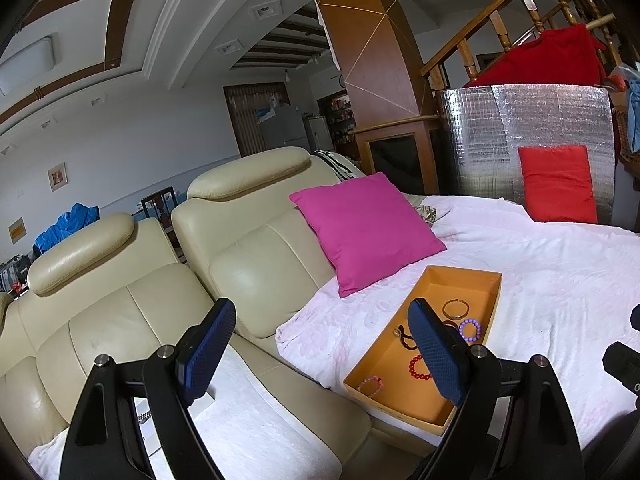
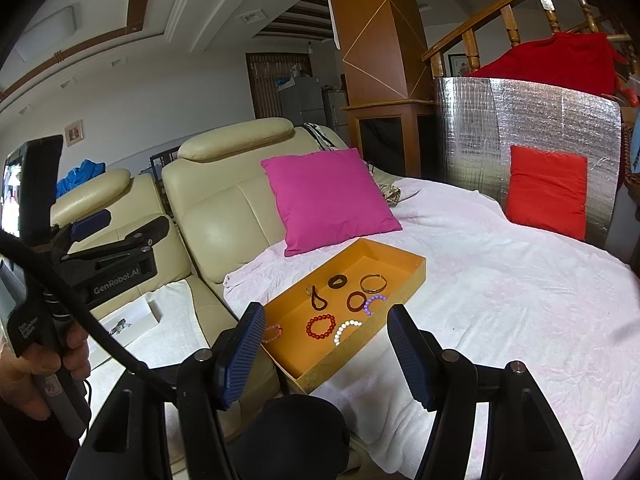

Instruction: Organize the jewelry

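Note:
An orange tray (image 2: 408,280) lies on the white-covered bed and holds several bracelets: a red bead one (image 2: 321,326), a white bead one (image 2: 346,330), a purple bead one (image 2: 374,304), a metal bangle (image 2: 373,283), a pink one (image 2: 273,333) and dark rings. The tray also shows in the left wrist view (image 1: 460,276). My right gripper (image 2: 326,354) is open and empty just above the tray's near end. My left gripper (image 1: 324,356) is open and empty, held over the sofa seat to the left of the tray; it also shows in the right wrist view (image 2: 120,222).
A white box (image 2: 132,322) with a small dark trinket lies on a white towel on the cream sofa seat. A pink cushion (image 2: 328,200) leans behind the tray. A red cushion (image 2: 546,190) rests against a silver foil panel (image 2: 520,120).

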Demonstrator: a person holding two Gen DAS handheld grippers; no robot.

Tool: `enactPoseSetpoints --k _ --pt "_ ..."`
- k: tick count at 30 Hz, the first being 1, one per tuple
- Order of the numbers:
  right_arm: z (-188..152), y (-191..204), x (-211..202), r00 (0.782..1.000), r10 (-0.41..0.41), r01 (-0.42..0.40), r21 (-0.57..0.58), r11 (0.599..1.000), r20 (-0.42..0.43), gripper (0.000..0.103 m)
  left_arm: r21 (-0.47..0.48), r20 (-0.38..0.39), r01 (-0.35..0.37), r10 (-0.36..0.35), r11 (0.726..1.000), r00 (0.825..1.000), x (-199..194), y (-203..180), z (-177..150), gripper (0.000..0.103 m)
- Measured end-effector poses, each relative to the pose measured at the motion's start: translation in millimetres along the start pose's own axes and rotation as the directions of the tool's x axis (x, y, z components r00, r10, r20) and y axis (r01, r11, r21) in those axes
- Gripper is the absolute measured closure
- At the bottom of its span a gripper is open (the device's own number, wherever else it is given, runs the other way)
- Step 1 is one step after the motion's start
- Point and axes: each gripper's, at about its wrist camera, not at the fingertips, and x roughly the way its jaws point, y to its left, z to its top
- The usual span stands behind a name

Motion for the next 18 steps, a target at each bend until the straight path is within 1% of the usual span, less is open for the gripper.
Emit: enactPoseSetpoints --k 18 --pt "2.4 9.7 2.7 1.0 0.011 -0.011 -0.032 0.999 -0.003 0.036 -0.007 -0.003 -0.004 0.004 1.0 1.0 1.5 -0.7 0.8 0.015"
